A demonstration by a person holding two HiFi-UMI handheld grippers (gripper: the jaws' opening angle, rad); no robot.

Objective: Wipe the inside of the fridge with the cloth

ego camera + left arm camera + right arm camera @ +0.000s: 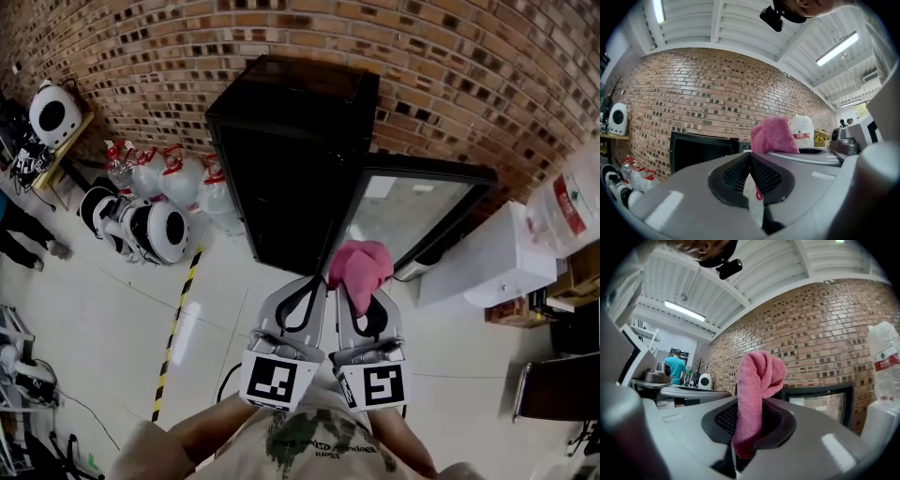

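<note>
A small black fridge [291, 159] stands against the brick wall with its glass door [412, 211] swung open to the right. My right gripper [359, 298] is shut on a pink cloth [361, 267], which bunches up above its jaws just in front of the fridge opening; the cloth [757, 394] stands upright in the right gripper view. Beside it on the left, my left gripper [302, 302] is shut with nothing between its jaws. The left gripper view shows the fridge [701, 150] and the pink cloth [772, 136] past the closed jaws.
White helmets [155, 225] and tied plastic bags [178, 178] lie on the floor left of the fridge. A white cabinet [487, 267] with a water bottle [567, 206] stands at the right. A yellow-black floor stripe [178, 328] runs at left. A person [675, 369] stands far off.
</note>
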